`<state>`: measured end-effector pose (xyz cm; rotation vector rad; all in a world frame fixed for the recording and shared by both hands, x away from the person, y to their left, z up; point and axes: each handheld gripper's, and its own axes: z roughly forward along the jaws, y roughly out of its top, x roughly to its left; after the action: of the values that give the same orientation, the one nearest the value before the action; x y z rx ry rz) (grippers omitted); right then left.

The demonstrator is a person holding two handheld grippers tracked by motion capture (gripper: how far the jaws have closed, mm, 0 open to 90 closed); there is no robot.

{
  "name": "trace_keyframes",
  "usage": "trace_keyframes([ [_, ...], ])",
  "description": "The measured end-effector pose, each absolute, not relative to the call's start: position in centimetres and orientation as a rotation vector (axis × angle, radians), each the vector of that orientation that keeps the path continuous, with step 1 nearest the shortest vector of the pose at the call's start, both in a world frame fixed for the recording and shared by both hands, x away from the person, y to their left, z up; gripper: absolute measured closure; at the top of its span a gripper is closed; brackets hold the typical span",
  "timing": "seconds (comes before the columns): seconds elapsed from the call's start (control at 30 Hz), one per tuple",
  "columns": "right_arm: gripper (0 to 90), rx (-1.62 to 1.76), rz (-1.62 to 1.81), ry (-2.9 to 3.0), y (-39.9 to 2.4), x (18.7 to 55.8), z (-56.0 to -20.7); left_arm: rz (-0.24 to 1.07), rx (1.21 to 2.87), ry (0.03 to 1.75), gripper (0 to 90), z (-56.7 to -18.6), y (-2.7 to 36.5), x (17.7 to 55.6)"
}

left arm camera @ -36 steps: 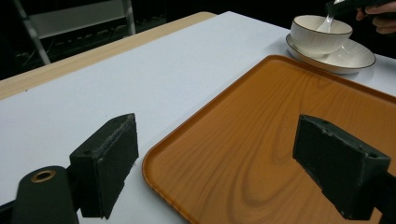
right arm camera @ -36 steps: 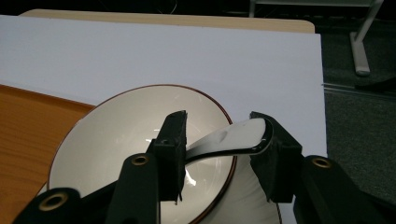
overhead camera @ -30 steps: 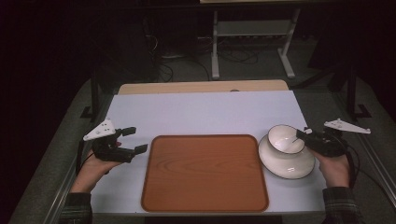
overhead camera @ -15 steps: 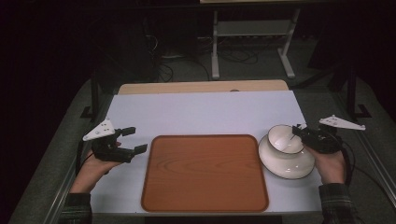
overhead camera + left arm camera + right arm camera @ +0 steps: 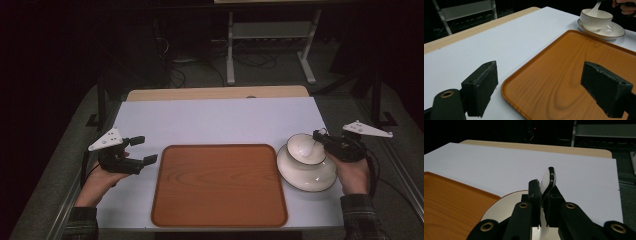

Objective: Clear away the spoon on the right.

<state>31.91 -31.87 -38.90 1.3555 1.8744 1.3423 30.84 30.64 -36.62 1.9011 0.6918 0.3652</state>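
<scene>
A white bowl (image 5: 303, 148) stands on a white plate (image 5: 306, 176) at the right of the table, beside a wooden tray (image 5: 219, 185). My right gripper (image 5: 318, 138) reaches over the bowl's right rim. Its jaws have just been closing and now press on the handle of a white spoon (image 5: 548, 179), whose end sticks up between them. In the left gripper view the spoon (image 5: 595, 8) leans in the bowl (image 5: 596, 18). My left gripper (image 5: 144, 150) hovers left of the tray, open, with nothing between its jaws. They frame the tray's near corner (image 5: 564, 75).
The tray (image 5: 449, 202) lies bare in the middle of the white table top (image 5: 215, 122). A wooden strip (image 5: 215, 93) runs along the far edge. Beyond it stand a metal shelf frame (image 5: 270, 35) and cables on a dark floor.
The right gripper's jaws have closed onto the spoon handle at the bowl's rim, with the hand shifting slightly. The left hand and gripper have kept still.
</scene>
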Motion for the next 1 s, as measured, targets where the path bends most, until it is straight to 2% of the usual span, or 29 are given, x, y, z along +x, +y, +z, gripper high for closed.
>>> trace_keyframes([
  [0.53, 84.3, 1.276, 1.301, 1.873, -31.6, 31.6, -35.8, 0.365, 1.901, 0.697, 13.7, -36.7, 30.8, 30.9],
  [1.0, 84.3, 1.161, 1.450, 1.936, -30.3, 30.3, -32.0, 0.367, 1.906, 0.698, 14.0, -36.7, 30.6, 30.9],
])
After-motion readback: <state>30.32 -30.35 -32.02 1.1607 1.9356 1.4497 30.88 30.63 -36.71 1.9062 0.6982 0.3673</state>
